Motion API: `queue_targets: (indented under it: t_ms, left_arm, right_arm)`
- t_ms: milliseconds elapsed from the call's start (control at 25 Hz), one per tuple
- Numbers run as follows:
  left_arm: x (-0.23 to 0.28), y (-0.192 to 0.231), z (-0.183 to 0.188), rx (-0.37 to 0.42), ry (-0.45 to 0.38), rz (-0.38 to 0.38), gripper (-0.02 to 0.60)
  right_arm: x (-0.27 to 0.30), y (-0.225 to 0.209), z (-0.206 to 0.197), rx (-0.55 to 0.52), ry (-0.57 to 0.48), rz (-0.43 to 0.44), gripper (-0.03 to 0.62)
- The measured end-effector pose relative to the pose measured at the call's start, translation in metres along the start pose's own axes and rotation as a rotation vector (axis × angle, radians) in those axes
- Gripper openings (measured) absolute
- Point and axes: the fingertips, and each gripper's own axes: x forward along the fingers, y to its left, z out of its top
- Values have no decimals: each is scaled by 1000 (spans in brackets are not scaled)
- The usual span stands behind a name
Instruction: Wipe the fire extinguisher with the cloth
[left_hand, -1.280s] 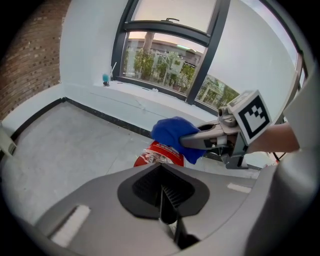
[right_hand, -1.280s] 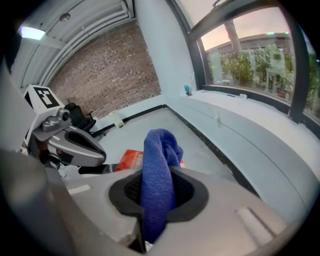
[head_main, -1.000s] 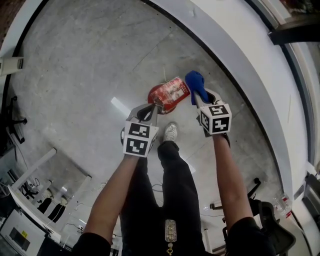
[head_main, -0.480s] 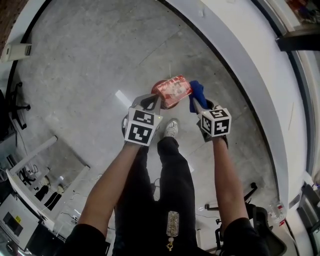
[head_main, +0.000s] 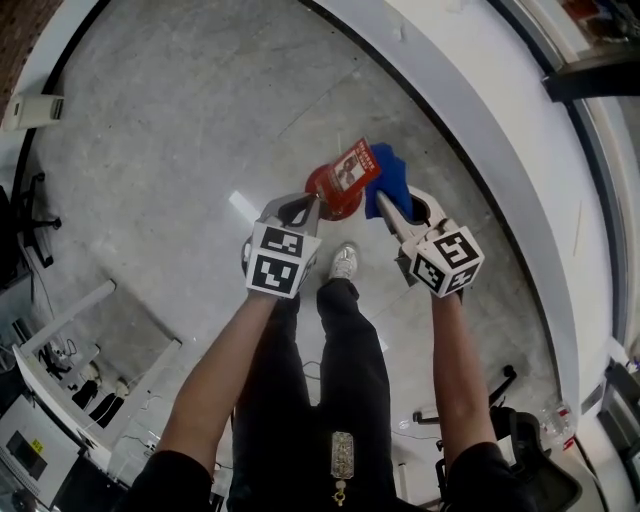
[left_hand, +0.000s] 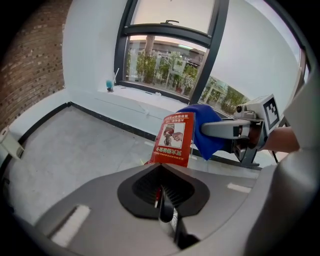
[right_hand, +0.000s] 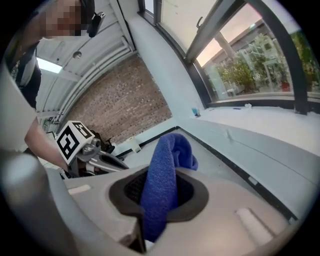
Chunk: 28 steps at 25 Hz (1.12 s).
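Observation:
A red fire extinguisher (head_main: 338, 180) with a printed label hangs above the concrete floor (head_main: 180, 130). My left gripper (head_main: 308, 206) is shut on a thin dark part at its top, seen between the jaws in the left gripper view (left_hand: 165, 202). The extinguisher's body (left_hand: 175, 140) extends away from those jaws. My right gripper (head_main: 389, 206) is shut on a blue cloth (head_main: 388, 176). The cloth (left_hand: 202, 131) lies against the extinguisher's right side. In the right gripper view the cloth (right_hand: 162, 182) stands up out of the jaws (right_hand: 150, 222), and the extinguisher is hidden.
The person's dark trouser legs and a white shoe (head_main: 343, 262) are right below the grippers. A curved white ledge (head_main: 480, 120) under a window (left_hand: 170, 65) runs behind. A black chair (head_main: 20, 235) stands at the left, desks (head_main: 60, 400) at the lower left.
The right gripper has risen and tilted upward, carrying the cloth along the extinguisher's right side. The extinguisher's label now faces more upward. The left gripper has kept its place and grip.

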Motion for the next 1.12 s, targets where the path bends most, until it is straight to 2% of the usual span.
queue_targets:
  t_ms: [160, 280, 400, 560, 720, 960, 1120]
  left_arm:
    - [-12, 7, 4, -19, -39, 9, 6]
    - [-28, 16, 6, -41, -76, 8, 6]
    - [-39, 31, -4, -71, -75, 25, 6]
    - [-51, 48, -24, -105, -71, 41, 6]
    - [-56, 55, -39, -117, -70, 30, 6]
    - [-54, 54, -45, -110, -73, 2, 6]
    - [-54, 55, -44, -103, -85, 0, 6]
  right_arm:
    - [17, 30, 16, -61, 1, 80, 57]
    - [33, 59, 11, -116, 53, 144, 57]
    - [46, 85, -1, -175, 119, 201, 57]
    - [57, 106, -19, -236, 205, 225, 57]
    - [63, 110, -36, -261, 296, 183, 57]
    - [66, 77, -59, -277, 505, 5, 57]
    - [72, 79, -62, -301, 566, -1, 57]
